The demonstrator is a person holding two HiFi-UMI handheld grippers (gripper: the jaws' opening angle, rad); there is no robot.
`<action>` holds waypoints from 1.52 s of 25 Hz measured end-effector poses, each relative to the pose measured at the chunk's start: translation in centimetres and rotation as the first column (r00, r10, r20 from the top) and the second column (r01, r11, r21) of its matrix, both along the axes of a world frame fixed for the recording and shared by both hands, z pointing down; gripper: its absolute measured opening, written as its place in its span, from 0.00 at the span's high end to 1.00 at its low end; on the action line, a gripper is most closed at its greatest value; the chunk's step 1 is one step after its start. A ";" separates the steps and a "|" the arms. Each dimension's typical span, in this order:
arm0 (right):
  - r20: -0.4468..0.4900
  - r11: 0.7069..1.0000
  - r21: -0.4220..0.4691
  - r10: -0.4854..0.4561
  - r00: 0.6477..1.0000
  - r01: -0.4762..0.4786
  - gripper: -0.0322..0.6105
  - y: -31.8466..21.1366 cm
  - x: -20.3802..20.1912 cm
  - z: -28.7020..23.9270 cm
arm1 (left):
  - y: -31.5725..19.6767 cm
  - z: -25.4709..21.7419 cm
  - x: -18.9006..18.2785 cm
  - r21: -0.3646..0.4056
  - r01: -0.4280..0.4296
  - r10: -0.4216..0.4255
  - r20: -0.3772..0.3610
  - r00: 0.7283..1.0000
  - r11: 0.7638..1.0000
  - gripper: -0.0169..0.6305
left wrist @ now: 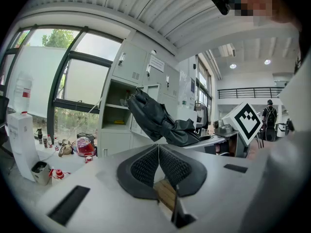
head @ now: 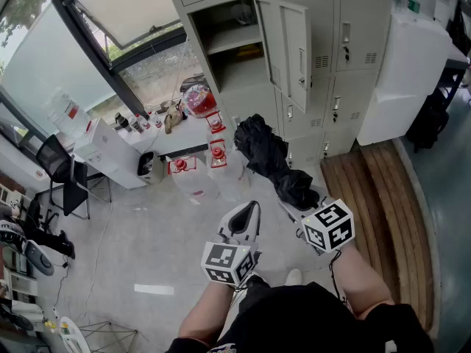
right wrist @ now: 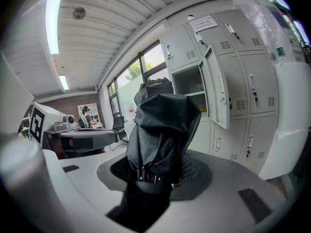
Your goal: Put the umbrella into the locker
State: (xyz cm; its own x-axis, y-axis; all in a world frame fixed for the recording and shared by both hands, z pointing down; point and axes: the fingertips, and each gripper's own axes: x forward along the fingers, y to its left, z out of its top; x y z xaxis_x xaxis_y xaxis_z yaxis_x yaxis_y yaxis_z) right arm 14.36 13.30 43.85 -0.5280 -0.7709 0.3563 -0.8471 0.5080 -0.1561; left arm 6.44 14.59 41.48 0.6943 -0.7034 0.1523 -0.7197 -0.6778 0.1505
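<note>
The folded black umbrella (head: 268, 160) sticks up and forward from my right gripper (head: 300, 204), which is shut on its lower end; the fabric hides most of the jaws. In the right gripper view the umbrella (right wrist: 163, 130) fills the space between the pads (right wrist: 194, 171). Ahead stands the grey locker bank with one compartment (head: 234, 50) open, its door (head: 292, 50) swung out to the right. A shelf divides that compartment (right wrist: 190, 86). My left gripper (head: 245, 218) hangs lower and to the left, shut with nothing in it. Its pads (left wrist: 146, 165) meet in the left gripper view.
A low white table (head: 188, 134) with a red-and-clear container and small red items stands left of the lockers. A tall white cabinet (head: 403, 76) and a wooden platform (head: 375, 190) are at the right. An office chair (head: 62, 175) sits at far left.
</note>
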 end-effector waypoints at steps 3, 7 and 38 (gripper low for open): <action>-0.001 1.000 0.000 0.000 1.000 0.000 0.58 0.0 -0.2 0.0 | 0.0 0.0 -0.1 0.000 0.001 -0.001 0.000 1.000 1.000 0.95; 0.000 1.000 0.002 0.002 1.000 -0.002 0.58 0.0 -0.4 -0.2 | 0.0 -0.1 -0.3 0.000 -0.002 0.002 -0.001 1.000 1.000 0.95; -0.051 0.994 -0.102 0.040 0.998 -0.045 0.58 -10.4 -8.4 2.7 | -10.8 1.6 -9.0 -0.026 -0.040 0.041 0.021 0.999 0.999 0.95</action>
